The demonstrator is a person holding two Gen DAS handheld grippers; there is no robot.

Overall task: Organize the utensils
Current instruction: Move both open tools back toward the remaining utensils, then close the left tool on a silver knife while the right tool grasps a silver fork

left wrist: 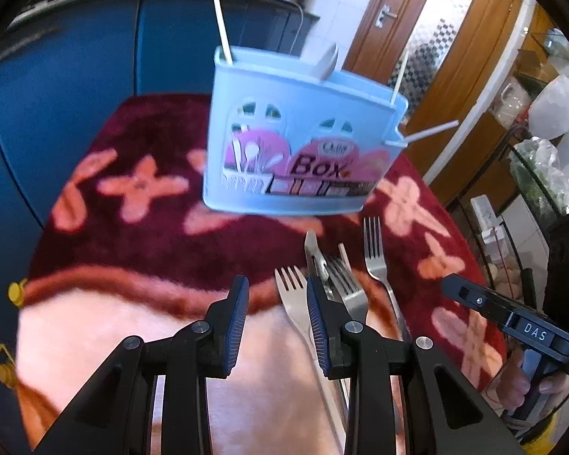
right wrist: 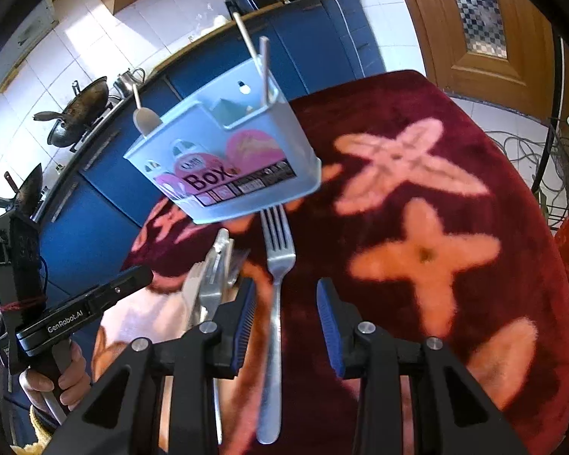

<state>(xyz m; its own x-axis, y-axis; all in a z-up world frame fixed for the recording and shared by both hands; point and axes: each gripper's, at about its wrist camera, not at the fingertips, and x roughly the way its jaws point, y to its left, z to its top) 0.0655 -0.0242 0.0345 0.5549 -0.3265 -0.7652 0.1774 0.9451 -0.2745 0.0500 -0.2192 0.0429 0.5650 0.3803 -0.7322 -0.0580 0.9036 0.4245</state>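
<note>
Steel fork (right wrist: 275,303) lies just before the blue cutlery box (right wrist: 223,159), handle between the right gripper (right wrist: 286,318)'s parted, unclenched pads, probably lined up for grasping. Left gripper (left wrist: 277,318) hangs released beside the other forks (left wrist: 345,280).

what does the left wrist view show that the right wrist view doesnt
Only the left wrist view: a white plastic fork between the left gripper's open jaws, and a door handle. Only the right wrist view: a wok and kettle on the counter, and cables on the floor. Both: the blue box holding utensils, the steel fork lying between the right gripper's open jaws, the piled cutlery, the red cloth.
</note>
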